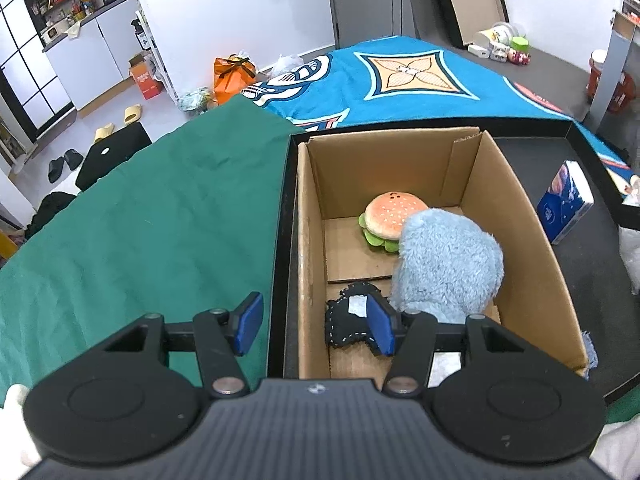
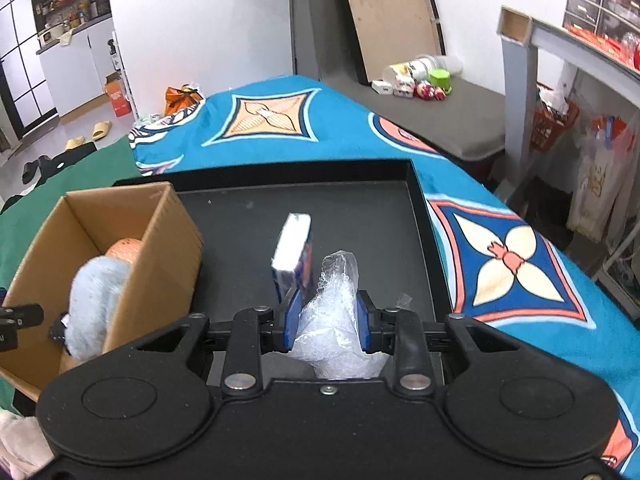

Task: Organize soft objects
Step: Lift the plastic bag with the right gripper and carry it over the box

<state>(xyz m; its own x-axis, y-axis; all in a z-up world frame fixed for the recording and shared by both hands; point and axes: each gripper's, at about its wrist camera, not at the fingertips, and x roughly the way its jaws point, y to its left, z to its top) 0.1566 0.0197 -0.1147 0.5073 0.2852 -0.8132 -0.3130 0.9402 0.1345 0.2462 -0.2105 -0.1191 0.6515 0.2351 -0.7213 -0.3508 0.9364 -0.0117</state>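
Note:
A cardboard box [image 1: 516,200] stands in a black tray [image 1: 286,208]. In it lie a burger plush [image 1: 390,218], a fluffy blue plush [image 1: 448,264] and a black stitched plush [image 1: 348,320]. My left gripper [image 1: 314,328] is open and empty above the box's near left wall. In the right wrist view my right gripper [image 2: 328,322] is shut on a crumpled clear plastic bag [image 2: 332,320] above the tray floor [image 2: 360,220]. The box [image 2: 168,272] is to its left with the blue plush [image 2: 96,300] inside.
A blue and white tissue pack [image 2: 294,254] stands on the tray just beyond the right gripper; it also shows in the left wrist view [image 1: 564,208]. A green cloth [image 1: 140,220] and a blue patterned blanket [image 1: 400,76] cover the surface around the tray.

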